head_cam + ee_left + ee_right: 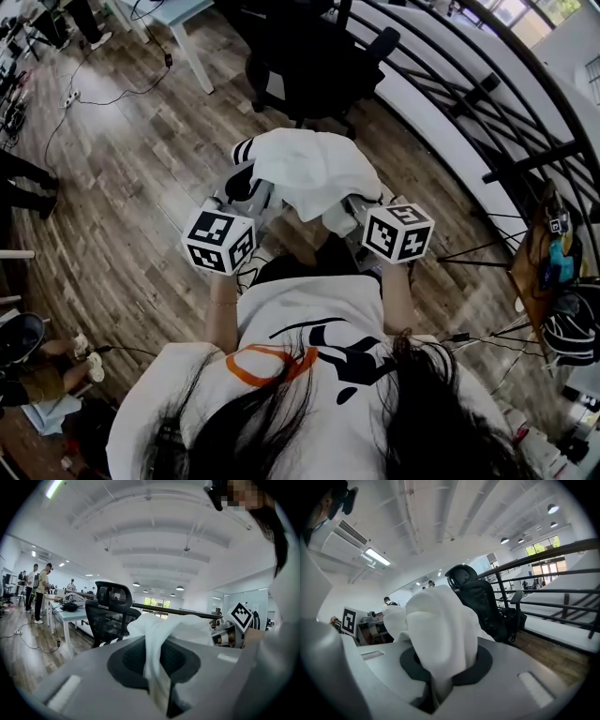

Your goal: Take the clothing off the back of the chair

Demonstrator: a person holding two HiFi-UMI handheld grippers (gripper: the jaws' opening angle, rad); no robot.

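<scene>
A white garment (314, 173) hangs bunched in the air between my two grippers, clear of the black office chair (309, 66) that stands beyond it. My left gripper (255, 194) is shut on the garment's left side; in the left gripper view the white cloth (154, 644) runs down into the closed jaws. My right gripper (353, 212) is shut on the right side, and a thick fold of cloth (440, 630) fills its jaws in the right gripper view. The chair (110, 611) shows behind the cloth, its back (483, 602) bare.
A black railing (469, 103) curves along the right. A white desk (178, 28) stands at the back left, with cables (94, 94) on the wood floor. People (40, 590) stand at desks in the distance. A cluttered table (553, 272) is at the far right.
</scene>
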